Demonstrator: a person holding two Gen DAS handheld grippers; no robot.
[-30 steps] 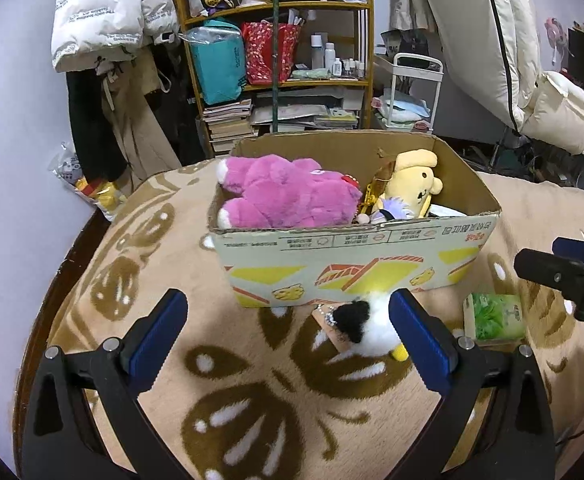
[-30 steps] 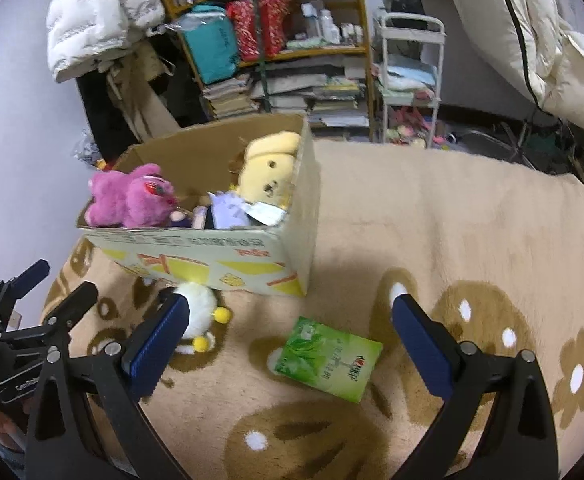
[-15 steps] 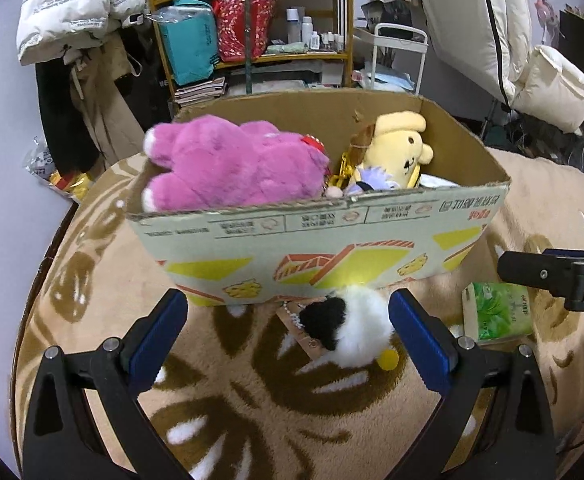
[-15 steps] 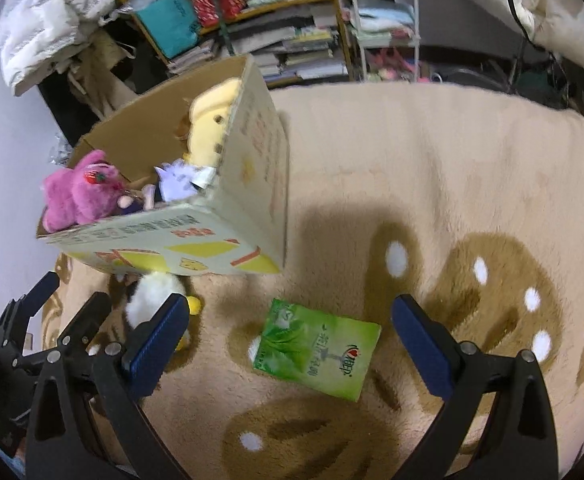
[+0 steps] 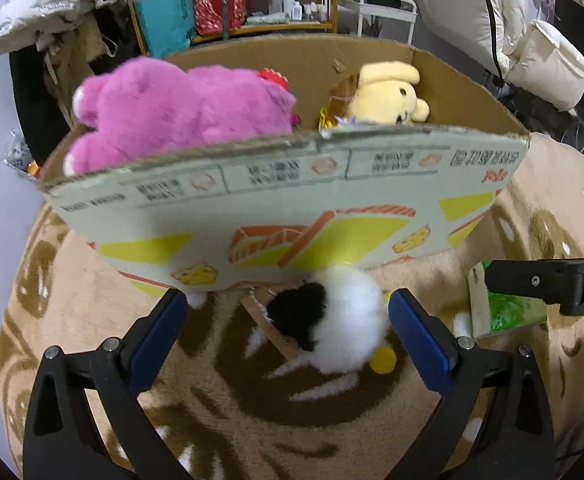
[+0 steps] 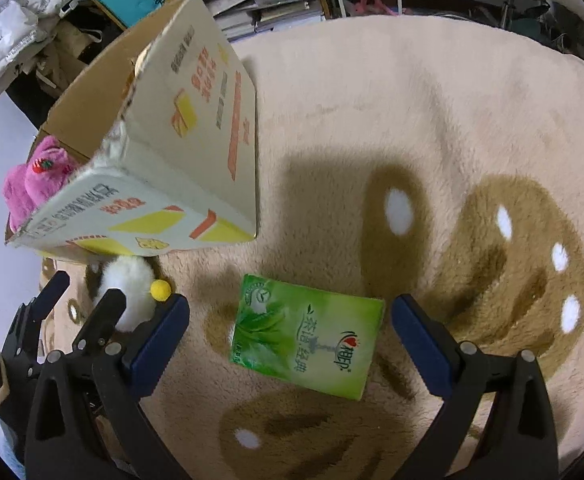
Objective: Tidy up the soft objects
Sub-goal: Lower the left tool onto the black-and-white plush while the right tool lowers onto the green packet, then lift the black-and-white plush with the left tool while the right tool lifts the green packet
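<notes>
A cardboard box (image 5: 283, 196) holds a pink plush (image 5: 179, 116) and a yellow plush (image 5: 388, 92). A small white and black plush (image 5: 332, 328) with yellow feet lies on the rug against the box front. My left gripper (image 5: 287, 328) is open, its blue pads either side of that plush. In the right wrist view the same plush (image 6: 129, 292) lies left, by the left gripper's fingers (image 6: 103, 320). My right gripper (image 6: 289, 340) is open around a green tissue pack (image 6: 308, 336), just above it.
A beige rug with brown flower patterns (image 6: 452, 160) covers the floor. Behind the box stand a cluttered wooden shelf (image 5: 231, 4), a white jacket (image 5: 43, 4) and a white rack (image 5: 388, 12). The box (image 6: 163, 152) stands close left of the tissue pack.
Both grippers have moved forward and down. The left now straddles the small white plush; the right now straddles the green tissue pack. Both stay open.
</notes>
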